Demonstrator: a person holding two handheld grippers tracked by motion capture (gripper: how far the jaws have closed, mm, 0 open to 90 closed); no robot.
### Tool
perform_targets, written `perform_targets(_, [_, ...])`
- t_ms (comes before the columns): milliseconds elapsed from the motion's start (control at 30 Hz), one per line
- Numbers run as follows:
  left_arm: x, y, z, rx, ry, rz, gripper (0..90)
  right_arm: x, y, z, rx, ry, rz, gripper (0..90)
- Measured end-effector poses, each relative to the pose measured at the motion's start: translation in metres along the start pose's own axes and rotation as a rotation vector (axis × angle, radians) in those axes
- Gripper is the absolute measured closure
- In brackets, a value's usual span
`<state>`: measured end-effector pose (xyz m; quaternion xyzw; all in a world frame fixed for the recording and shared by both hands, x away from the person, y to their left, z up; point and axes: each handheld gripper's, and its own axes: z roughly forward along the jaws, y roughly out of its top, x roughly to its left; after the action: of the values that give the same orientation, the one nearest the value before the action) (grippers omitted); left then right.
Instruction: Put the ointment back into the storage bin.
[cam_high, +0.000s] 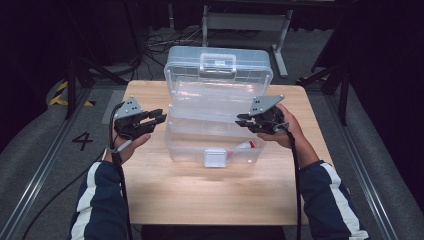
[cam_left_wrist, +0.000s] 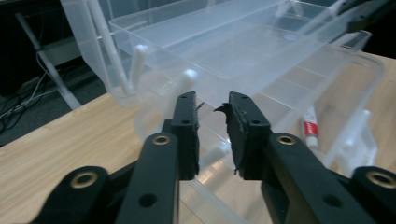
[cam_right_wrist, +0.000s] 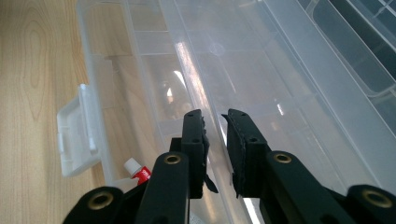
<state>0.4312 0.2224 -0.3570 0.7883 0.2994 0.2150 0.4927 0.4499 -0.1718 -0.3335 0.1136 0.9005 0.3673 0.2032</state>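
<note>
While lid stands up, clear storage box (cam_high: 215, 135) between both jaws, untouched.

A clear plastic storage box (cam_high: 215, 135) stands open in the middle of the wooden table. Its lid (cam_high: 218, 67), with a carrying handle, is raised upright at the far side. A transparent inner tray (cam_high: 215, 102) sits lifted above the box body. A white latch (cam_high: 216, 157) hangs on the near wall. Inside, at the near right, lies a small white tube with a red label (cam_high: 246, 145).
</note>
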Motion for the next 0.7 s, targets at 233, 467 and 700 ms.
perform_targets(233, [0.013, 0.026, 0.013, -0.034, 0.022, -0.010, 85.5, 0.002, -0.003, 0.001, -0.023, 0.003, 0.010, 77.8])
perform_targets(467, [0.018, 0.048, 0.016, -0.074, 0.033, -0.031, 86.8, 0.004, -0.006, 0.001, -0.025, 0.017, 0.012, 77.7])
perform_targets(700, [0.015, 0.062, 0.021, -0.072, 0.050, -0.030, 89.9, 0.008, -0.007, 0.001, -0.019, 0.007, 0.007, 76.9])
